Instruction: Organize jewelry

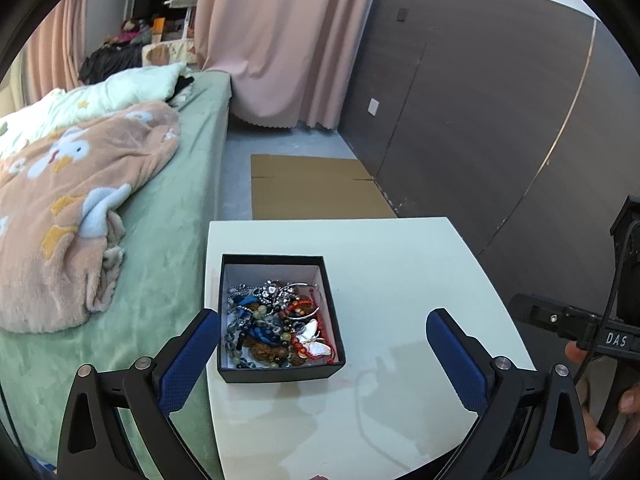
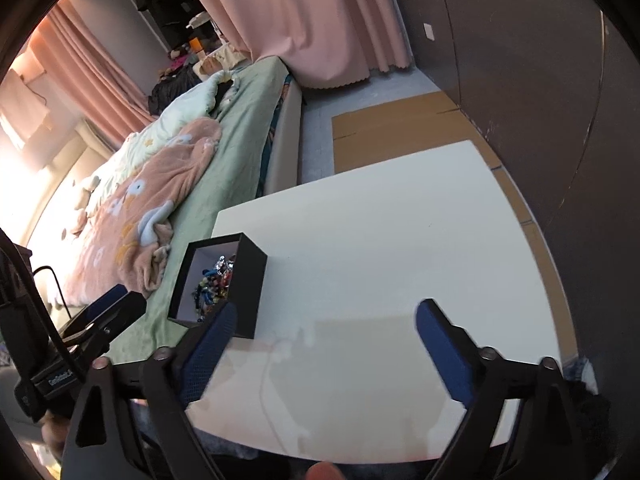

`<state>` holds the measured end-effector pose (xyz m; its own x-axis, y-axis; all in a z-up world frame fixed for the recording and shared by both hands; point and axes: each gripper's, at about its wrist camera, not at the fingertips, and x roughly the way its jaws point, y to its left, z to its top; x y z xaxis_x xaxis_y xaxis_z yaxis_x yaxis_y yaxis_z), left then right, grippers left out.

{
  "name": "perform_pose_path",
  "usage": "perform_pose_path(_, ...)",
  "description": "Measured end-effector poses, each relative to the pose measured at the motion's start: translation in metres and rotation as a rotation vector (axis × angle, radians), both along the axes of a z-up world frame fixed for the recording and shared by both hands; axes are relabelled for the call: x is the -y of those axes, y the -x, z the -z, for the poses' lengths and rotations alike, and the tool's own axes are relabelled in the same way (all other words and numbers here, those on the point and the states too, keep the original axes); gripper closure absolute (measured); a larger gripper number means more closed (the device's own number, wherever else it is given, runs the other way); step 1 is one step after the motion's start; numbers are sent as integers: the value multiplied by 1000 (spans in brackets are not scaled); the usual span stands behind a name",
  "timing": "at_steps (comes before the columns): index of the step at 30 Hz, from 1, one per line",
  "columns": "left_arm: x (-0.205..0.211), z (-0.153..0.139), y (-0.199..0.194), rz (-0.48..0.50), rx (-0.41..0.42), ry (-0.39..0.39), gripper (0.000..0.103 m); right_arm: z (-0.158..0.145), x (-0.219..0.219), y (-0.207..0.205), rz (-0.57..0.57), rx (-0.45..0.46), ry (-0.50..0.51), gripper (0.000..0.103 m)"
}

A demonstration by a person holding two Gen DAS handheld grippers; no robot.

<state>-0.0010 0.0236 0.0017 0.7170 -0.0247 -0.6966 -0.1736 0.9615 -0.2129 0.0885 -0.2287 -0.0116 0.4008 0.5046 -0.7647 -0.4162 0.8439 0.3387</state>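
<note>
The bed (image 1: 168, 208) lay along the desk's left side. The white desk (image 1: 400, 264) carried one black box (image 1: 280, 374) near its left edge, holding a tangled heap of jewelry (image 1: 276, 324). My left claw (image 1: 320, 360) hung over the box, fingers apart and empty. My right claw (image 2: 320, 344) hovered beside it, likewise apart. I judged one strand should be pinched from the top, lifted slowly to avoid dragging others.

Open black box (image 1: 280, 372), white inside, upright at the tabletop's (image 1: 400, 280) nine-o'clock edge. It holds a tangled heap of jewelry (image 1: 272, 324): beaded bracelets in green, blue and red, silver chains, and a pale butterfly piece (image 1: 314, 338) at the heap's four o'clock.
</note>
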Motion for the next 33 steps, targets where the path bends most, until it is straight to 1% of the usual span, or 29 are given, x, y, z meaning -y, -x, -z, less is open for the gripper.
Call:
perform_pose_path(4,3,-2,1,7,14,-12,1,-8,3,4,-2,35,8,6)
perform_pose_path(6,5,-4,2,11,21,-12,1,-12,5,7,0,55,20,0)
perform_pose_path(12,9,-9,5,17,48,-18,1,-16,7,9,19,85,39,0)
perform_pose_path(23,11,-10,6,14,52,-19,1,-19,11,10,38,100,39,0)
perform_pose_path(33,11,-12,6,12,55,-12,0,-21,11,8,40,86,47,0)
